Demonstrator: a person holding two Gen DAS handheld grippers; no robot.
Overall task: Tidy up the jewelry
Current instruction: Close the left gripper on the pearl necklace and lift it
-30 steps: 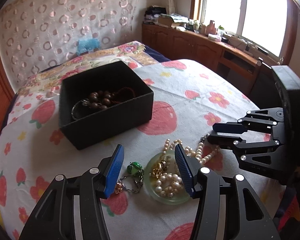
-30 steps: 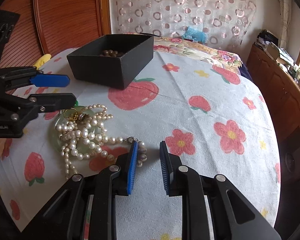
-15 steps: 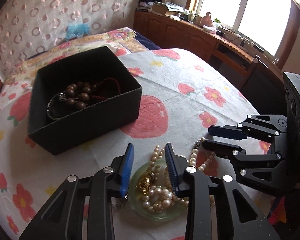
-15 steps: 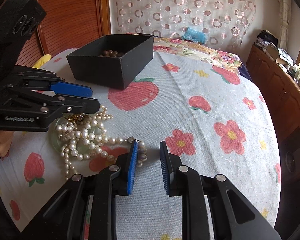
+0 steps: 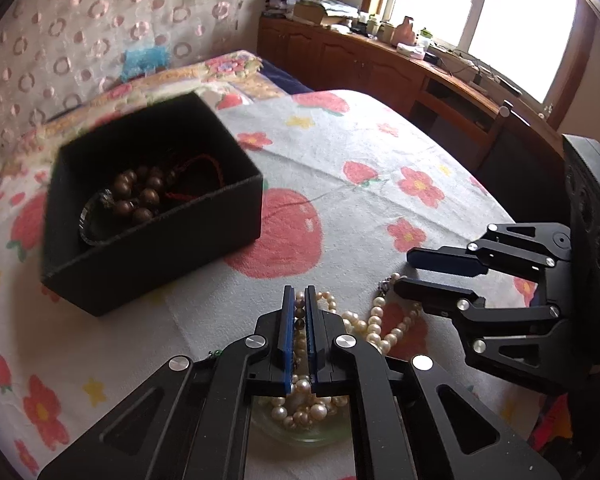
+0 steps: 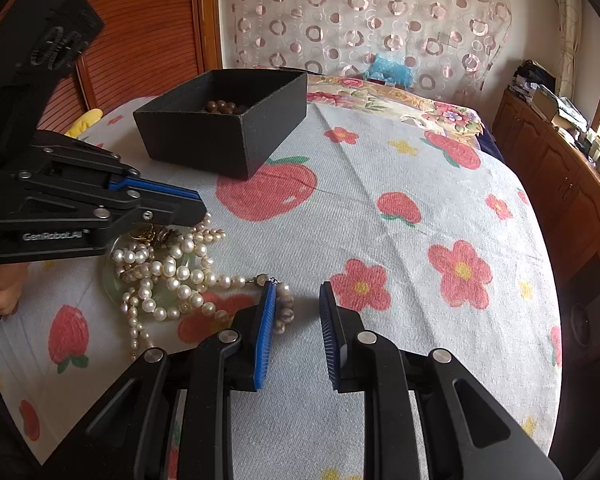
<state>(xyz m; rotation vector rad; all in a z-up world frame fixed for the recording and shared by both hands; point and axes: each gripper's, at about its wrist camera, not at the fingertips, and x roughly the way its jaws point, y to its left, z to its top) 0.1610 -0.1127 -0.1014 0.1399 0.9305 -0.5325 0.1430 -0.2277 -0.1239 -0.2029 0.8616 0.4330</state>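
Closing since a second ago from a wide spread to a narrow slit, the left gripper (image 5: pixel 299 300) now clenches on strands of the tangled white pearl necklace (image 6: pixel 168 272) heaped on the pale green glass dish (image 6: pixel 112 280), so the pick-up looks begun and a lift to the box likely comes next. Right gripper (image 6: pixel 298 300): unchanged, fingers apart beside the necklace's clasp end, grasping nothing. Black rectangular cardboard box (image 5: pixel 152 248), on the strawberry-print tablecloth (image 6: pixel 380 240): contains a brown wooden bead bracelet (image 5: pixel 138 196) with red cord and a dark bangle (image 5: pixel 90 216).
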